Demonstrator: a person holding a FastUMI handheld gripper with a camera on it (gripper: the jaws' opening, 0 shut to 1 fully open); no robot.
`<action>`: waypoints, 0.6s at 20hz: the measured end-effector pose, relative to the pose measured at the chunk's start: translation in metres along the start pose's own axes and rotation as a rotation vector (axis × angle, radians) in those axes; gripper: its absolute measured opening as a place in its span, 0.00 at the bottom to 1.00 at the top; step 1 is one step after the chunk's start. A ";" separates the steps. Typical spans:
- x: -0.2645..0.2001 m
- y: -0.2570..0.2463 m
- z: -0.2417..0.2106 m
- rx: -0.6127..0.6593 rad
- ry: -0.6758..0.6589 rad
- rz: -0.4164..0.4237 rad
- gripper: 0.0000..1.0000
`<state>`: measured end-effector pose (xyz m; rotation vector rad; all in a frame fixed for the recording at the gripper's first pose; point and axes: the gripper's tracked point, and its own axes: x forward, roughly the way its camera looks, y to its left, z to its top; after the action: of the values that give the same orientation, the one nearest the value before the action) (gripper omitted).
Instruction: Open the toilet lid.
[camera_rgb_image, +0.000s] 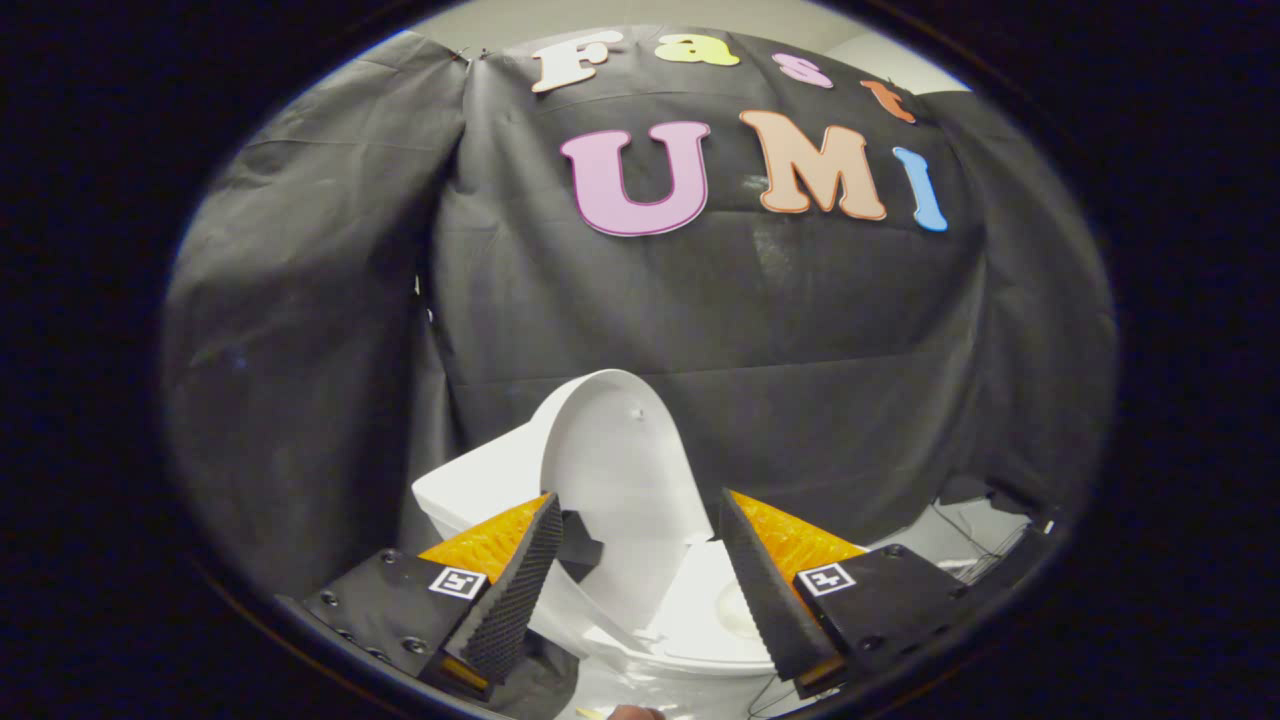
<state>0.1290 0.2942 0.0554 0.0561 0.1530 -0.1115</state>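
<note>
Gripper view: the white toilet lid (615, 470) is a smooth, rounded oval, raised nearly upright with its inner face turned toward the camera. Its long axis runs up from the hinge, leaning slightly left, its curved top edge against the black cloth wall (800, 330). It stands just beyond the fingers, above the toilet's (700, 625) white bowl rim. The hand-held gripper (635, 560) is spread wide and grips nothing.
</note>
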 end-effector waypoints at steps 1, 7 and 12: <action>-0.004 -0.007 0.000 -0.007 -0.002 -0.004 0.97; -0.019 -0.059 -0.010 0.012 -0.012 -0.032 0.97; -0.019 -0.070 -0.020 0.005 -0.009 -0.005 0.97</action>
<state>0.0991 0.2282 0.0350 0.0600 0.1443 -0.1171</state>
